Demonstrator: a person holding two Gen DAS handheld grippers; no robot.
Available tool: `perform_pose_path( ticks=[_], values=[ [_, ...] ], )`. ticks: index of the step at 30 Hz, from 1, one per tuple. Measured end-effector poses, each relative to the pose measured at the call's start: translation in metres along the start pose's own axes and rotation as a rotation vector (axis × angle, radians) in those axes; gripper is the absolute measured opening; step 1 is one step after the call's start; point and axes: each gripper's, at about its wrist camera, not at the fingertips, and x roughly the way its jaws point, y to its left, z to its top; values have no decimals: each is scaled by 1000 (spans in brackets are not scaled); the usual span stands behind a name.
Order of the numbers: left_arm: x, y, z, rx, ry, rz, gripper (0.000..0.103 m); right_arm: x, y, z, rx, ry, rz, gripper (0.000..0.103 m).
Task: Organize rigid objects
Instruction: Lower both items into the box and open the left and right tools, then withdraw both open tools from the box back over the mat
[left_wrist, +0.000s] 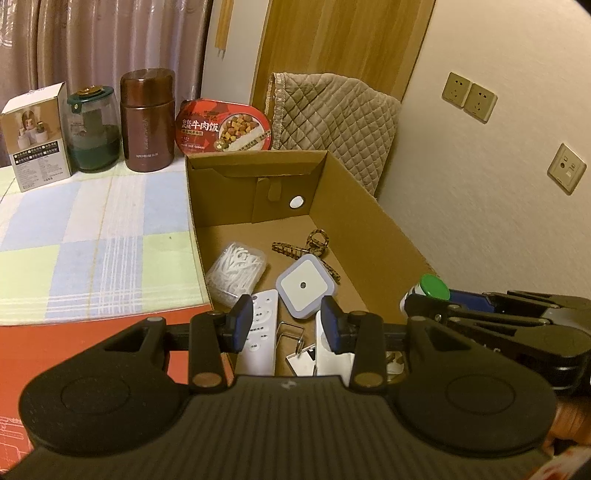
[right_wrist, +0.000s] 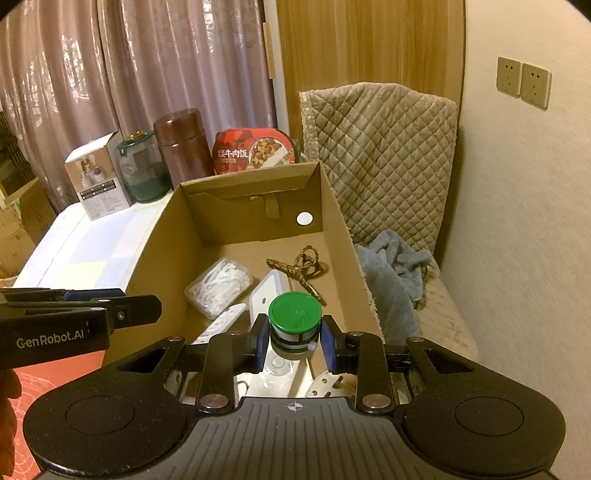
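Big cardboard box (right_wrist: 334, 236) on the table, holding a floss-pick case (right_wrist: 218, 286), night light (left_wrist: 305, 286), remote (left_wrist: 260, 330). Right gripper (right_wrist: 294, 341) clamped on a green-capped bottle (right_wrist: 294, 314) above the box. Left gripper (left_wrist: 287, 325) nearly closed, empty.

Dim, warm indoor light with soft shadows; both fisheye views bend straight lines and darken at their corners.

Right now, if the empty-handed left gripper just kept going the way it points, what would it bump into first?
Probably the white remote or the square night light lying in the cardboard box, just beyond the left gripper. Depth is hard to judge here.
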Motion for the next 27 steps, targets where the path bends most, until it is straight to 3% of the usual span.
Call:
perform_pose_path(
  ticks=[6, 8, 9, 13, 18, 22, 24, 27],
  values=[
    [-7, 6, 1, -11, -25, 11, 34, -3, -4, 3, 42, -52, 65, 30],
    [-11, 8, 1, -15, -32, 13, 36, -8, -8, 4, 71, -82, 63, 72],
    [-12, 9, 1, -17, -36, 15, 39, -12, -10, 4, 83, -103, 56, 76],
    [-24, 13, -5, -31, -52, 25, 51, -27, -15, 1, 105, -120, 62, 76],
    [-44, 16, -18, -47, -62, 57, 76, -46, -17, -12, 122, -86, 32, 76],
    [-61, 15, -29, -45, -60, 87, 85, -62, -14, -26, 121, -60, 19, 76],
    [-73, 12, -34, -41, -64, 110, 95, -70, -11, -33, 117, -44, 14, 76],
    [-89, 10, -41, -40, -70, 125, 100, -82, -5, -41, 109, -26, 5, 76]
  ],
)
